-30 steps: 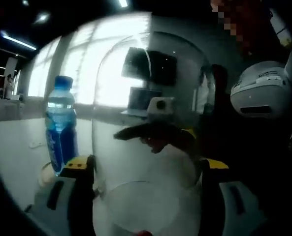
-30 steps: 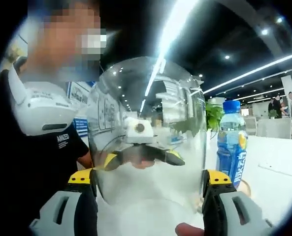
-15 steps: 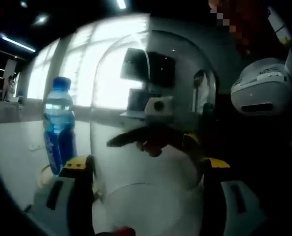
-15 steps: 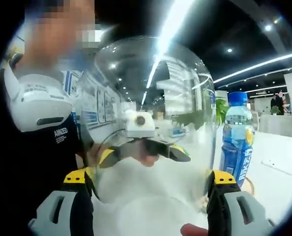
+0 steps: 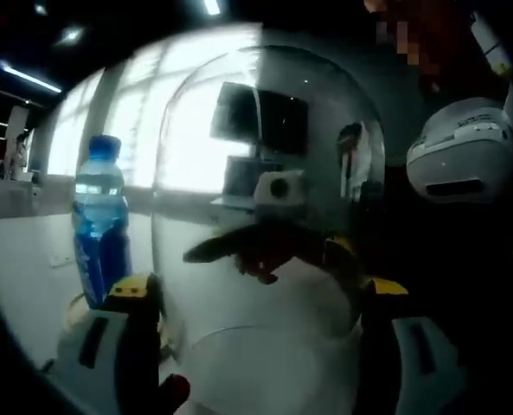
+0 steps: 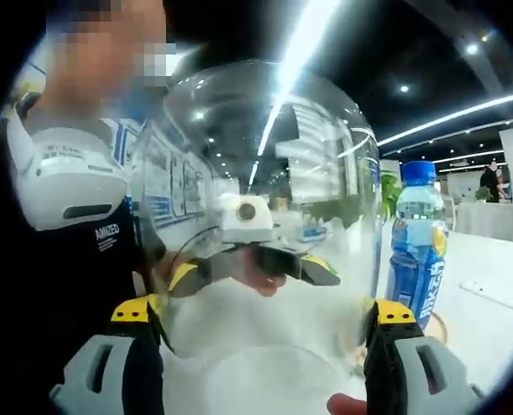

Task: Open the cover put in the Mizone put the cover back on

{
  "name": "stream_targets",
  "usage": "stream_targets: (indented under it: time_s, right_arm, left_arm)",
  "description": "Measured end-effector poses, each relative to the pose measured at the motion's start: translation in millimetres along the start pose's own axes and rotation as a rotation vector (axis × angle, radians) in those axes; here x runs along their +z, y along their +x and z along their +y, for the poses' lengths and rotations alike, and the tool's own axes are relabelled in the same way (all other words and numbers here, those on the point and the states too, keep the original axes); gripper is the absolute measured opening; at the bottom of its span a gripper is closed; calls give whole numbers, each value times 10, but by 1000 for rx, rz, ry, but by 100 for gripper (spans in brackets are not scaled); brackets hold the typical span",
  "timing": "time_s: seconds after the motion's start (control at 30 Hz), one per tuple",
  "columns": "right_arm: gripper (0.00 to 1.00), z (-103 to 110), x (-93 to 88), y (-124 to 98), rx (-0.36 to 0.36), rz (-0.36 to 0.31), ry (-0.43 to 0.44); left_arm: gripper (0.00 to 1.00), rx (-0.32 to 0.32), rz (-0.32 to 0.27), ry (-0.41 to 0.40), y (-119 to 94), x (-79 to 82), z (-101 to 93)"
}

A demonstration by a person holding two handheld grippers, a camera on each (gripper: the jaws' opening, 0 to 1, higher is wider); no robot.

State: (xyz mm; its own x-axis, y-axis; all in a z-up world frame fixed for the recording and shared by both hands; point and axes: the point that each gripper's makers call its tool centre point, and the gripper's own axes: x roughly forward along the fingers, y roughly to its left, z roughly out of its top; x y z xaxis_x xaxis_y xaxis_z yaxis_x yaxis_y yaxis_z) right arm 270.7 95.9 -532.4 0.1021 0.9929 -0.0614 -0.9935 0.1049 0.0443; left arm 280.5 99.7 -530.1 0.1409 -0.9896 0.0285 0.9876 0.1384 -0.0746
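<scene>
Cover [image 6: 265,216] between both grippers (bottle [image 6: 418,242] beside)

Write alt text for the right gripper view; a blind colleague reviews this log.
A clear dome cover is clamped between the right gripper's yellow-tipped jaws, with the left gripper seen through the glass gripping its far side. A blue Mizone bottle stands on the white table to the right, a person in black at left.

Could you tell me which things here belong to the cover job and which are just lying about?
Part of the job:
- clear dome cover, held between both grippers: left gripper, right gripper
- blue drink bottle, standing on the white table

Just lying about:
- laptop behind the cover
- green plant
</scene>
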Motion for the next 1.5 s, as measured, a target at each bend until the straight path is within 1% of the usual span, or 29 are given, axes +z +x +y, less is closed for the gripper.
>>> stream_targets:
  time_s: [0.07, 0.3, 0.33, 0.47, 0.6, 0.77, 0.9, 0.97, 1.1, 1.17, 1.33, 1.4, 1.5]
  right_arm:
    - [90, -6, 2, -3, -5, -5, 0]
    - [90, -29, 4, -2, -5, -6, -4]
    - [90, -33, 3, -1, -4, -15, -4]
    - [90, -40, 10, 3, 1, -23, -5]
    - [90, -40, 16, 15, 0, -16, -3]
    - [90, -33, 19, 28, -2, -14, -4]
    - [90, -19, 31, 35, 1, -15, -13]
    - [90, -16, 51, 38, 3, -23, -12]
    - [90, -43, 149, 20, 2, -53, 1]
    - [90, -30, 186, 11, 3, -60, -12]
    - [90, 5, 210, 20, 8, -51, -33]
    - [90, 18, 261, 19, 5, -62, -36]
    - [90, 16, 322, -4, 10, -88, -17]
  left_arm:
    - [82, -1, -10, -4, 11, 10, -1]
    - [82, -11, -12, -5, 29, 18, -3]
    - [82, -11, -14, -6, 31, 21, -4]
    - [83, -7, -6, -6, 47, 26, -5]
    - [83, -3, 9, -7, 59, 25, -7]
    - [84, 1, 6, -11, 66, 30, -7]
    - [84, 2, 15, -1, 67, 36, -21]
    - [84, 1, 14, -3, 64, 37, -21]
    - [84, 1, -10, -30, 66, 63, -11]
    - [85, 1, -21, -22, 70, 89, -21]
    - [85, 6, -18, 10, 60, 167, -60]
    - [85, 9, -55, 17, 41, 242, -69]
    - [85, 17, -75, 4, 34, 353, -82]
